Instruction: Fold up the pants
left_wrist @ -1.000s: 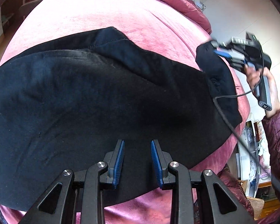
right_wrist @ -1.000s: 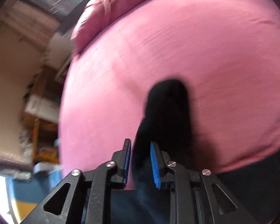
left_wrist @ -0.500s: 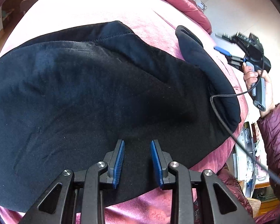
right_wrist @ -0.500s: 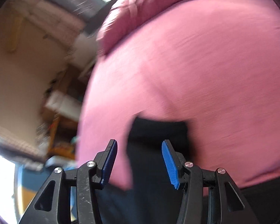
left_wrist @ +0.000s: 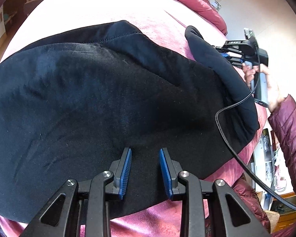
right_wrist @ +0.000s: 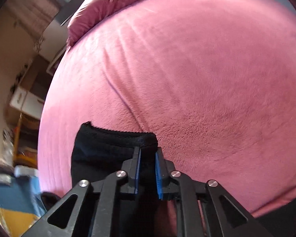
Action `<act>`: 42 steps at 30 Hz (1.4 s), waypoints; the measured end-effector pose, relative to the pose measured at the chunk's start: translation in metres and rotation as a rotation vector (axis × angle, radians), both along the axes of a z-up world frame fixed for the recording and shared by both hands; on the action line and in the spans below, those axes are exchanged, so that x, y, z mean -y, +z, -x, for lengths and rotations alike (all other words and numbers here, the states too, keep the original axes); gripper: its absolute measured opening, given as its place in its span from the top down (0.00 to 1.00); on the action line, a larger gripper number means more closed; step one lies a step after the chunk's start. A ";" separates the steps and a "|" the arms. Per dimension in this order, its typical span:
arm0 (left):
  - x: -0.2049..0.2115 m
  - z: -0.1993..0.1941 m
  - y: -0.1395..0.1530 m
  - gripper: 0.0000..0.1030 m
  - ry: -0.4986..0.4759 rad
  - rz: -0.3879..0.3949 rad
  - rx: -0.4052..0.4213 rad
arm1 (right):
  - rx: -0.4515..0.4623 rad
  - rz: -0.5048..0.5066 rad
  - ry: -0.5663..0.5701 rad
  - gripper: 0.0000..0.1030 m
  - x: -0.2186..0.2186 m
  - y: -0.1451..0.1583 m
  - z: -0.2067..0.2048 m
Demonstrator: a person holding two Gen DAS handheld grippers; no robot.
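The black pants (left_wrist: 100, 102) lie spread across the pink bed (left_wrist: 112, 9), covering most of the near half of it in the left wrist view. The left tool (left_wrist: 145, 169) hangs just above the near edge of the fabric with its blue-padded fingers (left_wrist: 126, 169) parted and nothing between them — released.

At the right side of the bed one narrow end of the pants stands up from the cover, with the right tool (left_wrist: 229, 56) beside it in the person's hand (left_wrist: 266, 85) (a maroon quilted sleeve (left_wrist: 288, 130) shows below the wrist). A black cable (left_wrist: 234, 154) trails from that tool down across the fabric.

The right wrist view shows the right tool (right_wrist: 147, 169) clenched on that end: the hem of the pants (right_wrist: 108, 148) runs across just beyond the fingertips, and dark cloth fills the narrow gap between the blue pads (right_wrist: 137, 165). Beyond it lies bare pink bed (right_wrist: 197, 69), with a maroon duvet (right_wrist: 108, 2) bunched at the far edge.
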State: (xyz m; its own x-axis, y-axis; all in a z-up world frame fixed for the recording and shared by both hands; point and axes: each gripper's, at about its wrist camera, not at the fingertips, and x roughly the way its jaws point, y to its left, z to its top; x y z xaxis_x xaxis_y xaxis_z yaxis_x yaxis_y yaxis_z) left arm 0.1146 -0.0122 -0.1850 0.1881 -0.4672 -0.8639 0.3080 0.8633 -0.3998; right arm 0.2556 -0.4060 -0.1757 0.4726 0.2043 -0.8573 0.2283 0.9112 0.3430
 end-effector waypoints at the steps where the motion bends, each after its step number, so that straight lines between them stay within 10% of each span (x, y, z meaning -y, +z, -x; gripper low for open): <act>1: 0.002 0.001 0.001 0.71 -0.010 -0.009 0.009 | 0.013 0.025 -0.005 0.89 0.002 0.008 0.010; 16: 0.045 0.031 0.019 0.70 -0.141 -0.060 0.127 | 0.131 0.113 -0.400 0.89 0.130 0.098 0.194; 32: 0.088 0.053 0.007 0.70 -0.234 -0.095 0.121 | 0.015 -0.100 -0.675 0.88 0.211 0.004 0.307; 37: 0.096 0.057 0.004 0.70 -0.233 -0.106 0.116 | 0.126 -0.243 -0.706 0.54 0.217 0.002 0.326; 42: 0.093 0.059 0.000 0.70 -0.247 -0.114 0.120 | 0.107 -0.194 -0.686 0.55 0.216 0.002 0.319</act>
